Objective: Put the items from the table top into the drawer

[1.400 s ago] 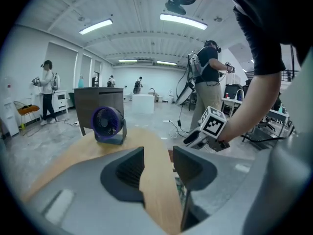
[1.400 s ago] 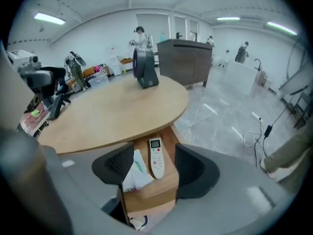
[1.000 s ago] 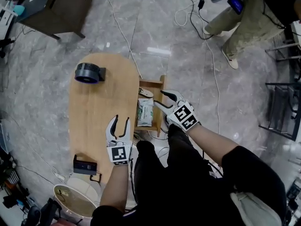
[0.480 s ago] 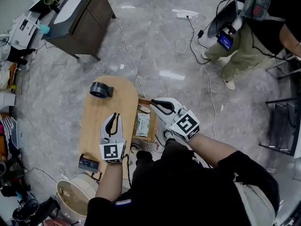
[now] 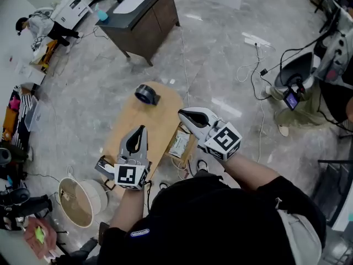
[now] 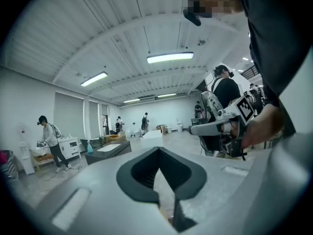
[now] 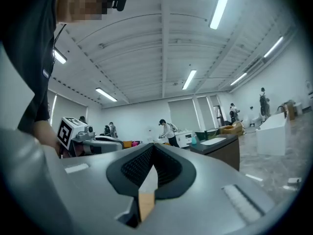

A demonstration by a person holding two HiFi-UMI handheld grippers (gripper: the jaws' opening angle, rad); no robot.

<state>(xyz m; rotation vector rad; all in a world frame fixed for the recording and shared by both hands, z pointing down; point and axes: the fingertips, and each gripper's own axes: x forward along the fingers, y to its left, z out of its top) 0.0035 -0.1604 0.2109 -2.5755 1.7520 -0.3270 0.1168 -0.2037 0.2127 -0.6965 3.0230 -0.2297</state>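
Observation:
The oval wooden table [image 5: 144, 121] lies far below in the head view. A round black fan [image 5: 146, 94] stands at its far end and a black device [image 5: 103, 168] lies at its near end. The open wooden drawer [image 5: 189, 148] on the table's right side holds a white-and-green packet [image 5: 179, 144]. My left gripper [image 5: 141, 129] hovers high over the table, shut and empty. My right gripper [image 5: 181, 114] is raised above the drawer; its jaws have just closed with nothing between them. Both gripper views look level across the room: the left gripper [image 6: 159, 150] and right gripper [image 7: 152, 146] have tips touching.
A dark cabinet [image 5: 140, 12] with a white top stands beyond the table. A round basket [image 5: 83, 200] sits on the floor near the table's near-left end. Cables [image 5: 251, 70] trail across the floor at right, where another person [image 5: 331, 65] stands. Clutter lines the left wall.
Both grippers have risen well above the table and drawer. The left and right jaws, open a second ago, are now shut. The head view has tilted up, showing more of the room.

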